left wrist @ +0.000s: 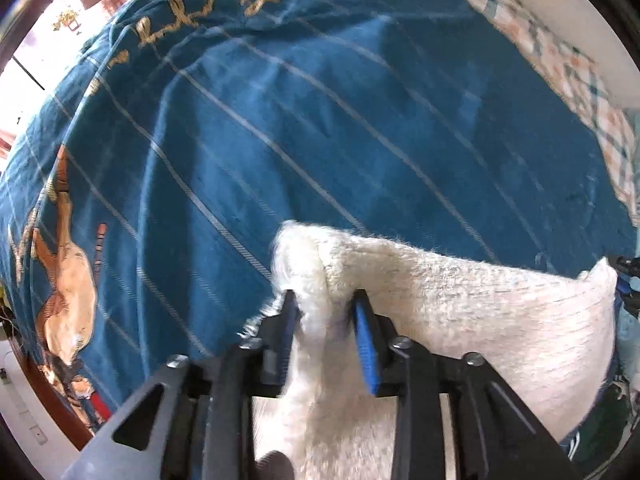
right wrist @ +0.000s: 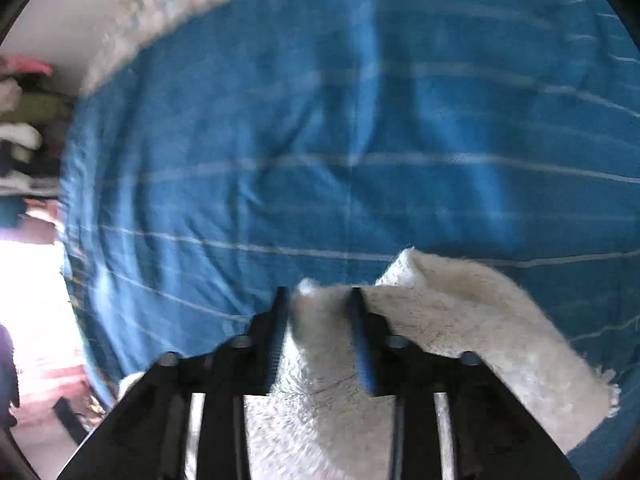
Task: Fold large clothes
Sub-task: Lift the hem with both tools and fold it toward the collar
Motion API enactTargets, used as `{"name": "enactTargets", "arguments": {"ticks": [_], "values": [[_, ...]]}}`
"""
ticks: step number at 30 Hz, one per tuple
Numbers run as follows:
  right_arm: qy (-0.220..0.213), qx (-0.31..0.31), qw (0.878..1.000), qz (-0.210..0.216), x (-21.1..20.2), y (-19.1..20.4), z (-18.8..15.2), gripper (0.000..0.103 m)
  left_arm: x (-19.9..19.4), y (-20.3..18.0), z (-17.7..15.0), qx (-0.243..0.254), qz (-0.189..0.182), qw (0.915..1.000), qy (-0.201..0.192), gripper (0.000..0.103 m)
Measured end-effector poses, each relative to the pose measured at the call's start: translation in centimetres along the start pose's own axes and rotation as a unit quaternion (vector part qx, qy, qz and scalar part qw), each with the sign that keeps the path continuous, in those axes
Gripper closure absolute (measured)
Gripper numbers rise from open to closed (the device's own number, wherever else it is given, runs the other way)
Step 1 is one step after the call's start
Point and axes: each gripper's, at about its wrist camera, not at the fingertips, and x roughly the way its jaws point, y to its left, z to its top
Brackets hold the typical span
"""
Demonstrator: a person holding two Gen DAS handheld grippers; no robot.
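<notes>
Spread wide underneath, a blue bedcover with thin pale stripes, gold script near the far edge and a horse-and-rider print off to the left. Held up over it, a fluffy white garment, probably a fleece top or blanket-like piece, stretched between both tools and sagging a little in the middle. Clamped on its left corner, the left gripper, jaws clenched with a bunch of pile squeezed between the blue pads. Clamped on the opposite corner, the right gripper, jaws likewise closed on a fold of white fleece, a frayed corner drooping off to the right. Looks like a mid-fold carry: best done by keeping both corners level, holding the top edge taut, then laying it forward onto the cover so the edges meet squarely before letting go. Worth watching: thick pile can slip out of a shallow pinch, and uneven height would skew the crease. Around the edges, a checked pastel sheet along the far side, and stacked clothes on shelves, blurred, well away from the work. Nothing lying on the cover in the landing zone, apart from a few soft wrinkles.
</notes>
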Motion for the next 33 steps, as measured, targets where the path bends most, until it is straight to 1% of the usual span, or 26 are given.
{"name": "enactTargets", "arguments": {"ticks": [1, 3, 4, 5, 6, 7, 8, 9, 11, 12, 14, 15, 16, 19, 20, 21, 22, 23, 24, 26, 27, 28, 29, 30, 32, 33], "values": [[-0.022, 0.001, 1.0, -0.004, -1.9, -0.3, -0.5, 0.042, -0.7, 0.1, -0.1, 0.001, 0.005, 1.0, -0.008, 0.063], [-0.055, -0.003, 0.998, -0.039, -5.1, -0.8, -2.1, 0.039, -2.2, 0.0, -0.5, -0.008, 0.011, 0.9997, -0.021, 0.032], [-0.067, -0.001, 0.997, -0.047, -6.2, -1.0, -3.1, 0.039, -3.0, -0.1, -0.9, -0.013, 0.011, 0.9995, -0.028, 0.026], [-0.07, 0.001, 0.997, -0.036, -6.8, -1.2, -4.0, 0.039, -3.7, -0.5, -1.5, -0.014, 0.009, 0.9993, -0.034, 0.022], [-0.064, -0.001, 0.998, -0.023, -7.0, -1.2, -4.7, 0.039, -4.2, -1.1, -2.0, -0.013, 0.009, 0.9991, -0.04, 0.021], [-0.044, -0.008, 0.999, 0.0, -6.3, -0.9, -5.5, 0.039, -4.3, -1.7, -2.3, -0.012, 0.01, 0.9988, -0.047, 0.02], [-0.023, -0.017, 0.999, 0.017, -5.2, -0.4, -6.0, 0.04, -4.4, -2.5, -2.8, -0.008, 0.012, 0.9982, -0.058, 0.013], [-0.001, -0.029, 0.999, 0.033, -3.7, 0.0, -6.4, 0.041, -4.3, -3.2, -3.2, -0.002, 0.016, 0.9974, -0.07, 0.01], [0.043, -0.036, 0.998, 0.041, 0.2, 0.5, -6.9, 0.052, -3.2, -4.9, -4.1, 0.011, 0.043, 0.9956, -0.083, 0.01], [0.055, -0.031, 0.998, 0.026, 2.4, 0.3, -6.9, 0.059, -2.1, -5.6, -4.5, 0.01, 0.059, 0.9952, -0.077, 0.01], [0.051, -0.034, 0.998, -0.006, 5.7, -0.2, -6.3, 0.068, -0.1, -6.1, -5.0, 0.0, 0.063, 0.9964, -0.056, 0.01], [0.043, -0.029, 0.999, -0.009, 6.4, -0.4, -5.8, 0.074, 1.1, -6.4, -5.5, -0.01, 0.059, 0.9974, -0.039, 0.01], [0.042, -0.019, 0.999, -0.008, 7.1, -0.5, -5.1, 0.076, 1.6, -6.6, -5.8, -0.013, 0.059, 0.9976, -0.033, 0.01], [0.074, -0.007, 0.997, -0.032, 7.6, 0.4, -3.1, 0.077, 2.5, -7.9, -6.9, 0.009, 0.08, 0.9965, -0.022, 0.01], [0.094, -0.014, 0.995, -0.042, 7.0, 1.2, -2.6, 0.076, 2.8, -8.1, -7.2, 0.018, 0.085, 0.996, -0.02, 0.01], [0.098, -0.022, 0.994, -0.042, 6.2, 1.7, -2.7, 0.074, 3.3, -8.2, -7.4, 0.025, 0.089, 0.9956, -0.016, 0.01], [0.096, -0.031, 0.994, -0.036, 4.9, 2.1, -2.7, 0.074, 4.2, -8.2, -7.7, 0.036, 0.096, 0.9947, -0.011, 0.009], [0.085, -0.041, 0.995, -0.019, 3.0, 2.5, -3.1, 0.074, 4.9, -8.2, -7.8, 0.048, 0.102, 0.9936, -0.011, 0.003], [0.075, -0.05, 0.996, -0.002, 1.3, 2.7, -3.6, 0.074, 5.3, -8.2, -7.9, 0.054, 0.104, 0.993, -0.014, 0.0], [0.075, -0.068, 0.995, 0.014, -0.6, 3.0, -5.1, 0.074, 5.7, -8.0, -7.6, 0.055, 0.098, 0.9934, -0.021, 0.0], [0.087, -0.075, 0.993, 0.013, -0.2, 3.0, -5.6, 0.074, 5.8, -8.0, -7.4, 0.052, 0.097, 0.9937, -0.023, 0.0], [0.109, -0.083, 0.991, -0.003, 1.2, 2.7, -6.3, 0.073, 6.0, -7.8, -7.3, 0.046, 0.095, 0.9941, -0.026, 0.0], [0.137, -0.085, 0.987, -0.025, 3.6, 1.9, -6.9, 0.073, 6.1, -7.6, -7.1, 0.037, 0.091, 0.9947, -0.032, 0.0], [0.148, -0.081, 0.985, -0.033, 5.5, 1.2, -7.3, 0.074, 6.3, -7.3, -6.8, 0.027, 0.085, 0.9952, -0.039, 0.0], [0.13, -0.054, 0.99, -0.01, 6.9, 0.3, -6.9, 0.077, 6.6, -6.8, -6.3, 0.01, 0.083, 0.9955, -0.044, 0.0], [0.137, -0.047, 0.989, -0.011, 6.9, 0.4, -6.4, 0.077, 6.6, -6.7, -6.2, 0.01, 0.086, 0.9954, -0.041, 0.0]]}}
